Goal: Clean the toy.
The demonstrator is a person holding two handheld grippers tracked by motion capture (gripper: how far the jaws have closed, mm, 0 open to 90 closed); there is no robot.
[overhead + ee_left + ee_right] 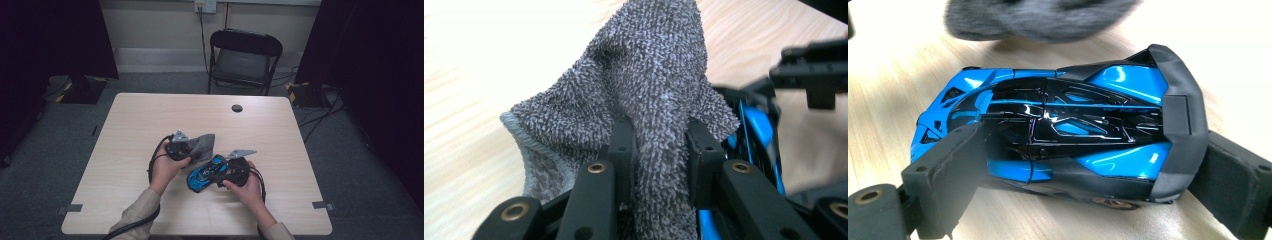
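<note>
Where the person's forearms come in at the near edge of the worktop (125, 115), each hand carries a gripper toward the middle. The right gripper (1073, 165) has its fingers (948, 170) clenched on a blue and black toy sports car (1058, 130), one pad against the car's flank near the cabin and the other at the rear, by the black wing. In the high view the car (204, 174) rests on the wood just left of the right gripper (235, 172), its long axis running diagonally, nose toward the near left and tail toward the far right.

Just beyond the car, the left gripper (656, 145) has its fingers (621, 145) clamped on a grey terry cloth (644, 85), a thick fold of it pinched between the two pads and the rest bunched above them. From above, the cloth (200, 145) hangs to the right of the left gripper (181, 147), close over the far side of the car; whether it touches the car cannot be told.

Past the worktop's far edge stands a black folding chair (244, 57).
</note>
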